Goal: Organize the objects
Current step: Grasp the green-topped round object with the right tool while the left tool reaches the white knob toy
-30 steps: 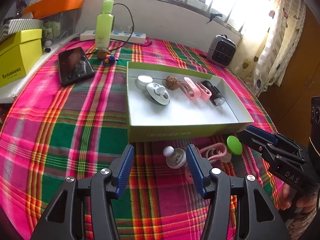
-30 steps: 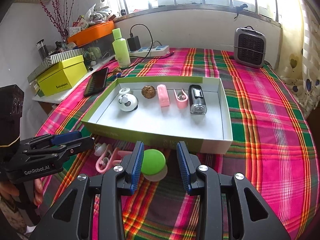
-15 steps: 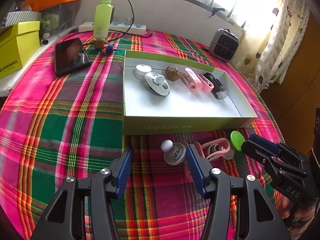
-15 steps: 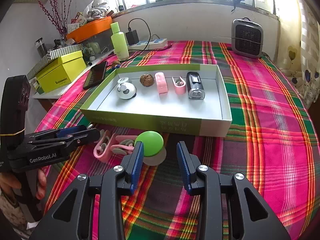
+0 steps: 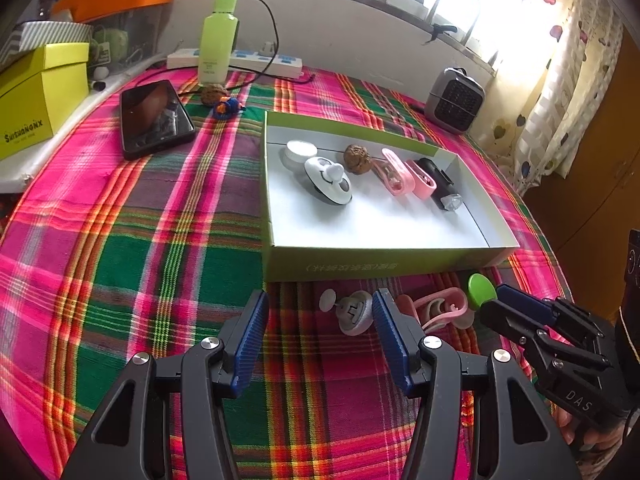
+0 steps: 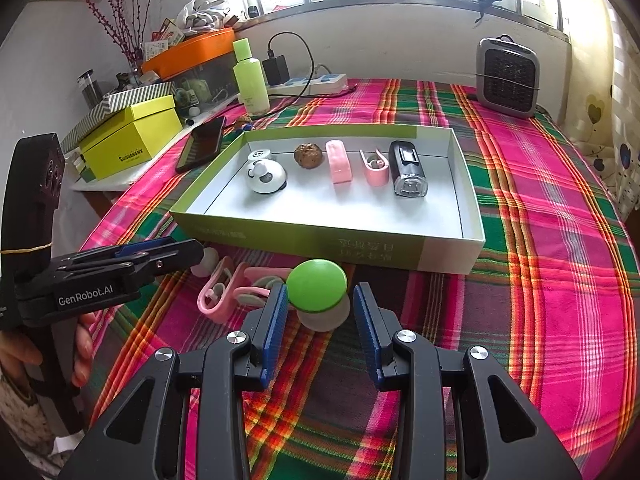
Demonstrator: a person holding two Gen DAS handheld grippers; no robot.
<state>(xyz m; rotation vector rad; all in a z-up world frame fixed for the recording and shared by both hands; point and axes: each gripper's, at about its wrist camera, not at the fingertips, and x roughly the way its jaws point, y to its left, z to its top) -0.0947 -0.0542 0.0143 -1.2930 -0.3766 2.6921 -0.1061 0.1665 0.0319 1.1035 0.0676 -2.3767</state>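
My left gripper [image 5: 318, 312] stands open low over the plaid cloth, just before the green-and-white shallow box [image 5: 360, 268]. A grey-white knob [image 5: 354, 314] lies close to its right pad; nothing is gripped. Pink clips [image 5: 438, 306] lie right of it. My right gripper [image 6: 320, 304] is open with a green disc [image 6: 316, 286] on a clear base between its fingertips; a gap shows at the right pad. Inside the box [image 6: 320, 240] sit a white knob [image 6: 266, 176], a walnut [image 6: 308, 155], two pink clips and a black lamp [image 6: 408, 168]. The left gripper [image 6: 192, 250] reaches in from the left, side-on.
A black phone [image 5: 154, 118], a green bottle [image 5: 218, 36], a power strip with cables and a loose walnut [image 5: 210, 94] lie beyond the box. A yellow box [image 5: 32, 96] stands far left and a small heater [image 5: 456, 100] at the back right. A hand holds each gripper.
The right gripper has drawn back slightly, so the green disc now sits at its fingertips instead of deeper between the fingers. The left gripper has barely shifted. Both openings are unchanged.
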